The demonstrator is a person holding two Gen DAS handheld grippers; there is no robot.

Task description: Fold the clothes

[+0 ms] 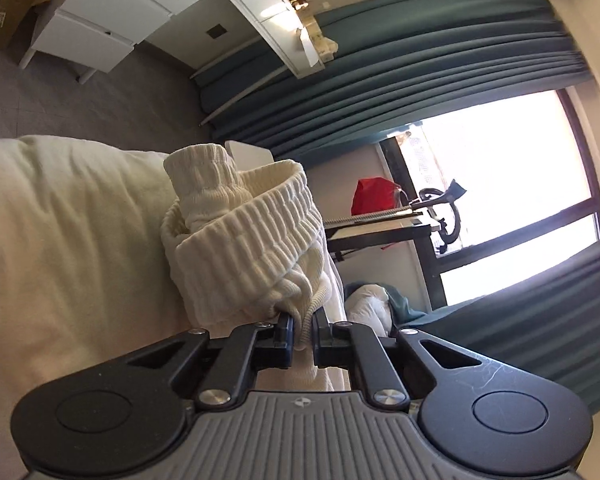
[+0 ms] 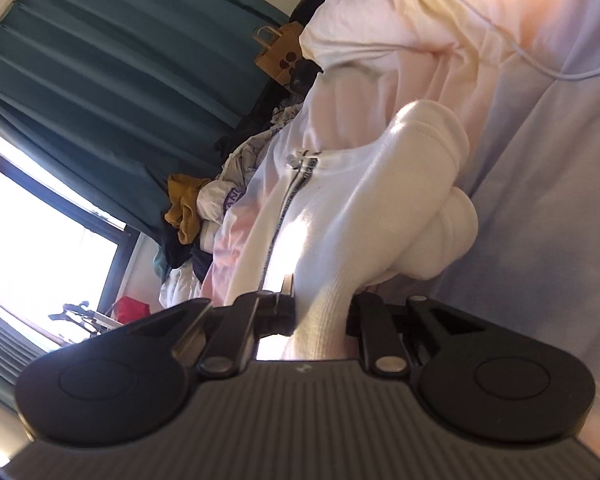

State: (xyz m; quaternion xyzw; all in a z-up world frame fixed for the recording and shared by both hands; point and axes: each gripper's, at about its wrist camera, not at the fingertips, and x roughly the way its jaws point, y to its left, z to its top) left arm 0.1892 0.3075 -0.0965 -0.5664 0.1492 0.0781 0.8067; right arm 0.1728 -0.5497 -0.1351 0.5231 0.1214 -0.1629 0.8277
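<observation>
A cream-white zip-up sweatshirt is held between both grippers. In the left wrist view my left gripper [image 1: 302, 330] is shut on its ribbed hem [image 1: 256, 232], which bunches up in front of the fingers beside a ribbed cuff [image 1: 202, 172]. In the right wrist view my right gripper [image 2: 320, 312] is shut on another ribbed edge of the sweatshirt [image 2: 364, 216]. Its metal zipper [image 2: 296, 176] runs up the left side of the cloth. The garment's body [image 1: 60, 220] hangs bunched, not laid flat.
A pile of mixed clothes [image 2: 204, 208] lies by the teal curtains [image 2: 100, 80]. A pale blue sheet [image 2: 540, 200] covers the surface at right. A white drawer unit [image 1: 112, 12], a desk [image 1: 380, 232] with a red bag [image 1: 374, 196] and a bright window [image 1: 500, 180] stand beyond.
</observation>
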